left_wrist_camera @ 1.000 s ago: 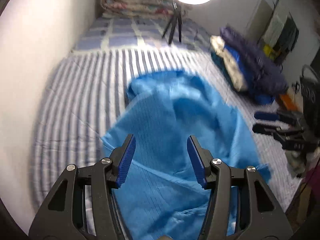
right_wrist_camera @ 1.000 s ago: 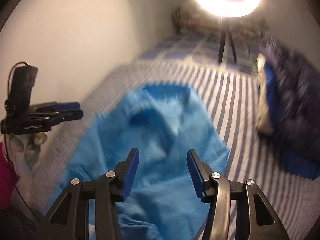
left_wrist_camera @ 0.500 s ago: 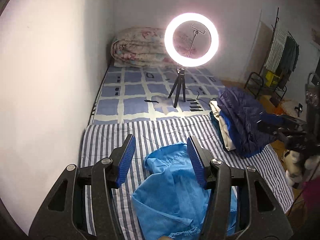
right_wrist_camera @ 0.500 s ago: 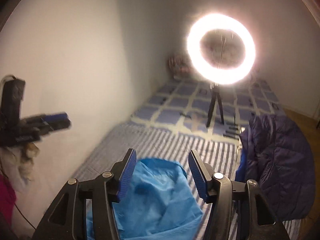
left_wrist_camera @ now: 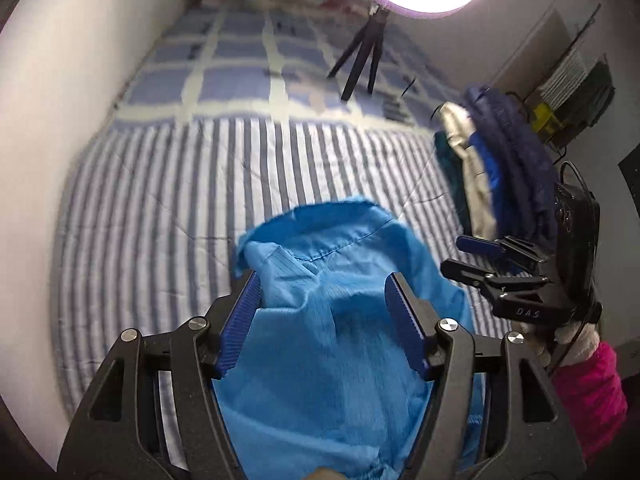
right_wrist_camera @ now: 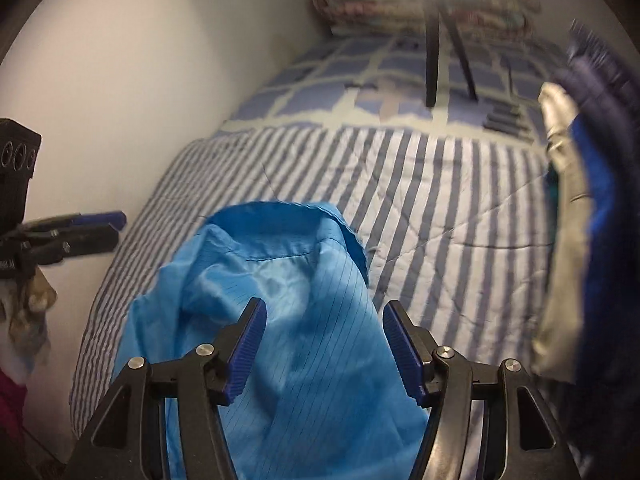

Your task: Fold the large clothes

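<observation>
- Both grippers have tipped back down toward the bed since half a second ago, when they looked across the room at the ring light; the blue garment (left_wrist_camera: 340, 320) now fills the lower middle of both wrist views again.
- That bright blue garment, with fine dark pinstripes and a stitched collar edge at its far end, lies rumpled on the striped blanket (left_wrist_camera: 160, 200), at the near end of the bed and toward the middle of its width.
- Left gripper (left_wrist_camera: 322, 322): its jaws are opening, the blue ribbed pads stand well apart, and the cloth shows beneath the gap rather than pinched; it has hold of nothing.
- Right gripper (right_wrist_camera: 324, 350): its jaws are opening too, pads wide apart above the garment, nothing clamped between them.
- In the left wrist view, the right gripper appears at the right edge, held by a hand with a pink sleeve (left_wrist_camera: 588, 396).
- Along the bed's right edge sits a pile of clothes (left_wrist_camera: 500, 168), dark navy on top with beige and blue beneath.
- Beyond the striped blanket lies a blue checked sheet (left_wrist_camera: 240, 64), where the ring light's tripod (left_wrist_camera: 362, 56) stands.
- A folded floral quilt (right_wrist_camera: 420, 4) rests at the far end against the wall.
</observation>
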{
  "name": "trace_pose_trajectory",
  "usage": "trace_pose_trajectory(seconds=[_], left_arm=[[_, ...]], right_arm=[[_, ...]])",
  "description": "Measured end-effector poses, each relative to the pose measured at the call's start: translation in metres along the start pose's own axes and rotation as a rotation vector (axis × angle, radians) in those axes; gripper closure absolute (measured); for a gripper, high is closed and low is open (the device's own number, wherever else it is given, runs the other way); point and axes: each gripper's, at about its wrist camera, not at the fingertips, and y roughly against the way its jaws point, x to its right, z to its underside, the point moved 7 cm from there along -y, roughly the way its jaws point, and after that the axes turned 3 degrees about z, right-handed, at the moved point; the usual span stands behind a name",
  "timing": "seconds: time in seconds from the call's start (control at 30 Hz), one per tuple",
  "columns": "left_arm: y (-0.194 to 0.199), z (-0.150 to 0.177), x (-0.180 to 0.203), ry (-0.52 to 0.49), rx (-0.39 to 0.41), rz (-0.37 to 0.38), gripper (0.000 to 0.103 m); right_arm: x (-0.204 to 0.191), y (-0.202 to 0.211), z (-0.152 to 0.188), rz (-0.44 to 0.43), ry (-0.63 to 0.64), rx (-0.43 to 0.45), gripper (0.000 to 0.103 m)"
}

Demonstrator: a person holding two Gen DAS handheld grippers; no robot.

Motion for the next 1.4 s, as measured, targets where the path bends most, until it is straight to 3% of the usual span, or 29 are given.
trace_pose_trajectory(seconds=[0.23,0.27,0.3,0.33,0.37,0.4,0.53,0.57,0.63,0.73,0.83,0.87,0.9,0.93,0.97,1.0,1.1,1.23,1.27,1.4], left_arm=[[-0.074,-0.002,-0.024,0.047,-0.119,-0.053,0.037],[-0.080,-0.001,-0.027,0.050,-0.131,-0.057,0.037],[-0.085,0.000,-0.031,0.055,-0.142,-0.061,0.040],[-0.091,0.002,-0.034,0.057,-0.149,-0.060,0.049],[-0.094,0.003,-0.036,0.056,-0.153,-0.058,0.077],[-0.098,0.005,-0.037,0.050,-0.158,-0.050,0.096],[-0.084,0.003,-0.031,0.008,-0.052,0.040,0.101],[-0.073,0.000,-0.027,-0.010,0.011,0.082,0.101],[-0.061,-0.007,-0.028,-0.046,0.092,0.047,0.101],[-0.071,-0.013,-0.028,-0.070,0.115,-0.011,0.100],[-0.093,-0.014,-0.035,-0.104,0.084,-0.116,0.098],[-0.098,-0.012,-0.037,-0.078,0.055,-0.107,0.092],[-0.097,-0.012,-0.040,-0.041,0.047,-0.077,0.084],[-0.090,-0.013,-0.045,-0.008,0.066,-0.045,0.078],[-0.080,-0.016,-0.052,0.016,0.089,-0.022,0.065],[-0.067,-0.014,-0.059,0.034,0.113,-0.012,0.060],[-0.040,-0.011,-0.071,0.071,0.155,0.049,0.060],[-0.030,-0.001,-0.073,0.044,0.123,0.076,0.060],[-0.033,0.004,-0.070,0.019,0.103,0.066,0.060],[-0.060,0.015,-0.065,-0.046,0.047,-0.022,0.060]], right_arm=[[0.004,-0.056,-0.012,-0.064,-0.041,-0.053,0.041],[0.002,-0.062,-0.012,-0.076,-0.044,-0.061,0.045],[0.000,-0.066,-0.011,-0.094,-0.047,-0.063,0.062],[-0.004,-0.067,-0.010,-0.109,-0.045,-0.060,0.073],[-0.006,-0.069,-0.010,-0.110,-0.037,-0.052,0.089],[-0.008,-0.067,-0.010,-0.105,-0.024,-0.033,0.096],[-0.012,-0.021,-0.012,-0.078,0.012,0.147,0.102],[-0.008,-0.013,-0.013,-0.068,0.001,0.185,0.102],[0.000,-0.004,-0.013,-0.023,-0.017,0.243,0.102],[0.001,-0.024,-0.013,0.058,0.016,0.201,0.102],[0.004,-0.053,-0.012,0.082,0.006,0.080,0.087],[0.008,-0.053,-0.011,0.102,0.001,0.064,0.076],[0.012,-0.051,-0.013,0.103,0.000,0.068,0.072],[0.013,-0.045,-0.014,0.087,0.001,0.084,0.072],[0.016,-0.040,-0.014,0.072,0.001,0.093,0.071],[0.019,-0.037,-0.015,0.063,-0.005,0.095,0.070],[0.029,-0.035,-0.017,0.015,-0.043,0.064,0.068],[0.028,-0.031,-0.025,-0.027,-0.063,0.059,0.067],[0.025,-0.034,-0.027,-0.042,-0.072,0.057,0.067],[0.027,-0.018,-0.032,-0.068,-0.100,0.113,0.048]])
